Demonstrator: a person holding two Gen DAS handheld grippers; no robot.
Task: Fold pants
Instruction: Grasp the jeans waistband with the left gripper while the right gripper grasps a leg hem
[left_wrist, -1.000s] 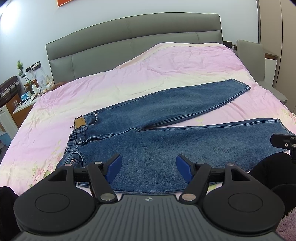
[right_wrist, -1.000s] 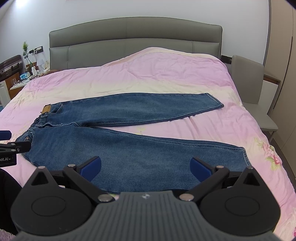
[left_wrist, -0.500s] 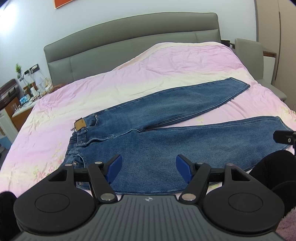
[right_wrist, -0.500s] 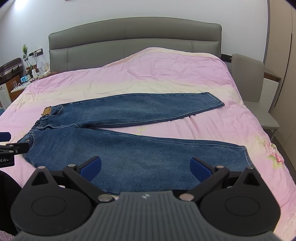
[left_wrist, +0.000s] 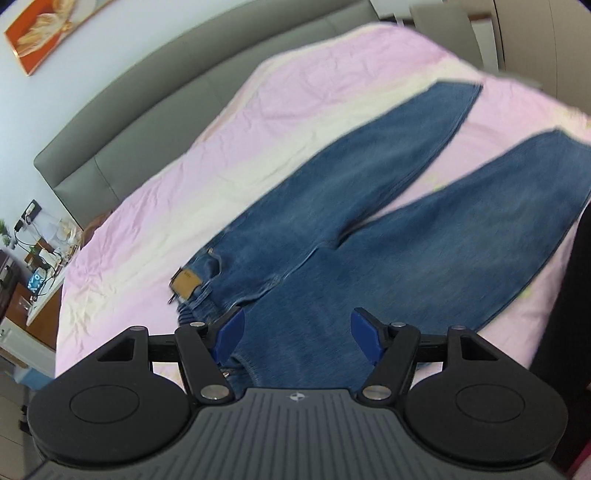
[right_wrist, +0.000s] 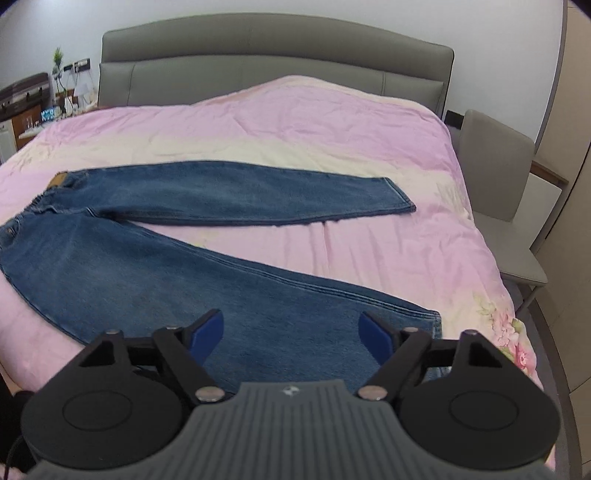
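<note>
On pink bed (right_wrist: 295, 122): jeans (right_wrist: 184, 280), tan waist patch (left_wrist: 187, 282) unreadable; both jaws wide, empty, right narrowing.

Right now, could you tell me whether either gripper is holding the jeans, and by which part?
Nothing is held: the left gripper and right gripper are both open above the jeans.

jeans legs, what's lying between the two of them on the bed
Nothing but bare pink bedspread lies between the far leg and the near leg of the jeans; the right wrist view shows that wedge most clearly.
</note>
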